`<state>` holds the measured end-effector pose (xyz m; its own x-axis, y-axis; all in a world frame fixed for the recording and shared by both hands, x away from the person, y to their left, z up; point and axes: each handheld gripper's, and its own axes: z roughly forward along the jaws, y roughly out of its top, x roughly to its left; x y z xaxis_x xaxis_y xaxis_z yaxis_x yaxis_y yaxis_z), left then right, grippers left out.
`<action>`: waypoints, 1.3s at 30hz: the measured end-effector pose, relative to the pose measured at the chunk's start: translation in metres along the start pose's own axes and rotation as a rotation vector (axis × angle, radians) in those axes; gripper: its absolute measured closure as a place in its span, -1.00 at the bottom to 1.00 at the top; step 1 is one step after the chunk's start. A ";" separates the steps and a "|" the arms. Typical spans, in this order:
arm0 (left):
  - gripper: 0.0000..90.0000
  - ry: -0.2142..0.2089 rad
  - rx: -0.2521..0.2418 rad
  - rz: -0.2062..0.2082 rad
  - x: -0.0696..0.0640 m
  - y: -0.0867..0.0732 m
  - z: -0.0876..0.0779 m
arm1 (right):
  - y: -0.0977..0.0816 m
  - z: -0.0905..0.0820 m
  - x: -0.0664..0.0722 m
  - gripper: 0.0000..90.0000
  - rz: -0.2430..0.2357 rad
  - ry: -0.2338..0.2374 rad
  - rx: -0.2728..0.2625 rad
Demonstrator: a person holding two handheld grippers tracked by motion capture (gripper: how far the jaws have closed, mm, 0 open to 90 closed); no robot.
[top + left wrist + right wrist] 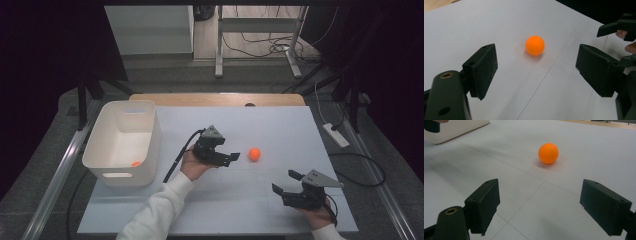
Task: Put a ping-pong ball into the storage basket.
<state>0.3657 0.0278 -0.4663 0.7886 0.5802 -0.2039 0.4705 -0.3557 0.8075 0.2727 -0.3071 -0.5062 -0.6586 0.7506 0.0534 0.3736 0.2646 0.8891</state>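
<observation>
An orange ball (254,154) lies on the white sheet that covers the table (280,125), a little right of the middle. It rests on the surface by itself, touched by nothing.

The left tongs (234,158) are held low over the sheet just left of the ball, pointing toward it. Their jaws are spread wide with nothing between the pads. In the left gripper view the ball (534,45) sits ahead of the two black jaws, roughly centred in the gap but beyond their tips, with a small shadow under it on the sheet.

The right tongs (286,182) are near the front right of the table, well apart from the ball, and they aim up and left toward it. Their jaws are also spread wide and hold nothing. In the right gripper view the ball (548,153) lies farther off, beyond the open jaws.

A white plastic bin (145,145) stands at the left side of the table, well apart from the ball. A small orange thing (135,163) lies on its floor near the front corner; it is too small to tell what it is.
</observation>
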 end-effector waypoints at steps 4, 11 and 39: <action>-0.59 -0.002 0.004 -0.002 0.001 0.001 0.004 | 0.000 0.000 0.000 -0.64 0.000 0.000 0.001; -0.59 -0.004 0.009 0.003 0.001 0.004 0.011 | 0.000 0.000 0.000 -0.64 -0.001 -0.002 0.003; -0.59 -0.033 0.073 0.007 0.003 0.004 0.053 | -0.001 0.000 0.000 -0.64 0.000 -0.002 0.005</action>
<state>0.3912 -0.0104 -0.4929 0.8038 0.5536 -0.2178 0.4920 -0.4130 0.7664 0.2729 -0.3073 -0.5069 -0.6570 0.7520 0.0528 0.3771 0.2673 0.8868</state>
